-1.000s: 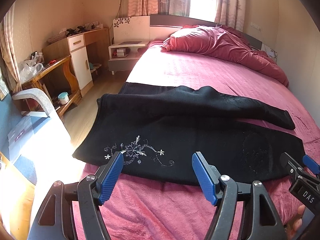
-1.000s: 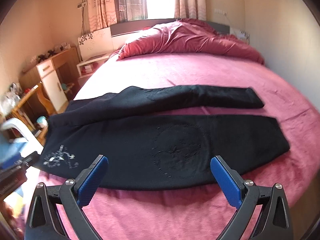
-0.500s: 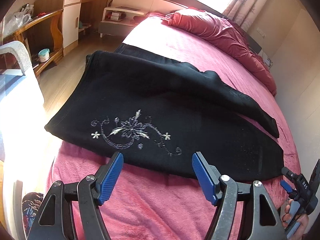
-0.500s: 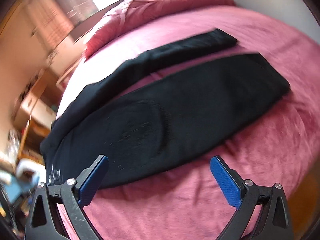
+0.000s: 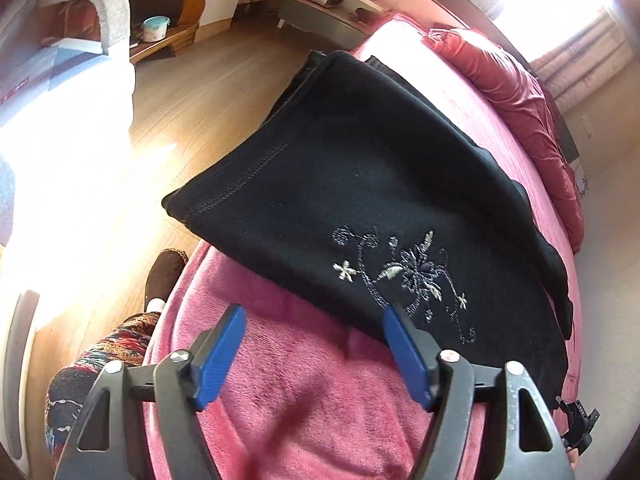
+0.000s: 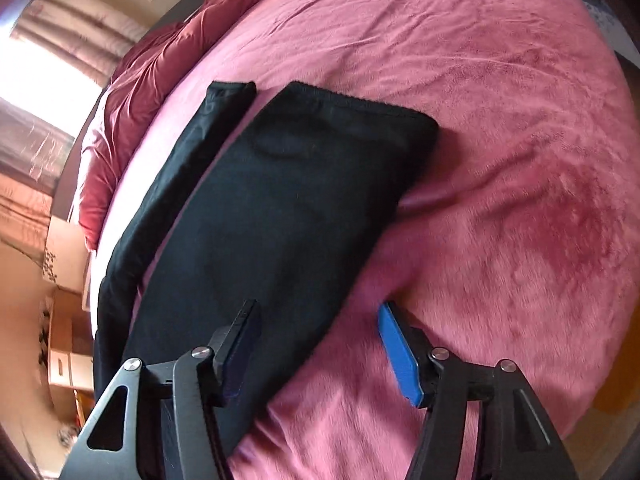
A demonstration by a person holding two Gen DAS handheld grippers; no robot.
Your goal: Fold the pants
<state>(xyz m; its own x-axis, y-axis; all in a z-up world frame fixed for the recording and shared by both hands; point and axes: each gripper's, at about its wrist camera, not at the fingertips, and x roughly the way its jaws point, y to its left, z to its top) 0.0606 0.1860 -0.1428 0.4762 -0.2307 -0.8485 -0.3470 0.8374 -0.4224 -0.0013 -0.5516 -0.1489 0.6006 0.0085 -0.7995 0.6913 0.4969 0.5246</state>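
Observation:
Black pants (image 5: 360, 184) lie flat across the pink bed cover (image 5: 304, 392), with pale flower embroidery (image 5: 412, 276) near the waistband. My left gripper (image 5: 314, 316) hovers at the near edge of the waist end. Its jaws are closing, its right fingertip (image 5: 392, 320) is at the hem, and only bed cover lies between them. In the right wrist view the two legs (image 6: 288, 208) run away from me. My right gripper (image 6: 318, 308) straddles the near leg's edge, and its jaws are closing with that edge between them, not pinched. The right gripper (image 5: 578, 420) also peeks in at the left view's lower right.
A crumpled red duvet (image 6: 132, 92) lies at the head of the bed. The wooden floor (image 5: 192, 92) runs along the bedside, with a grey chair (image 5: 108, 4) and a nightstand (image 5: 320, 8). A person's patterned trouser leg (image 5: 100, 356) and slipper (image 5: 164, 272) stand by the bed edge.
Both grippers have dropped toward the pants and rolled. The left has gone to the waist end and the right toward the leg ends. The right jaws have narrowed.

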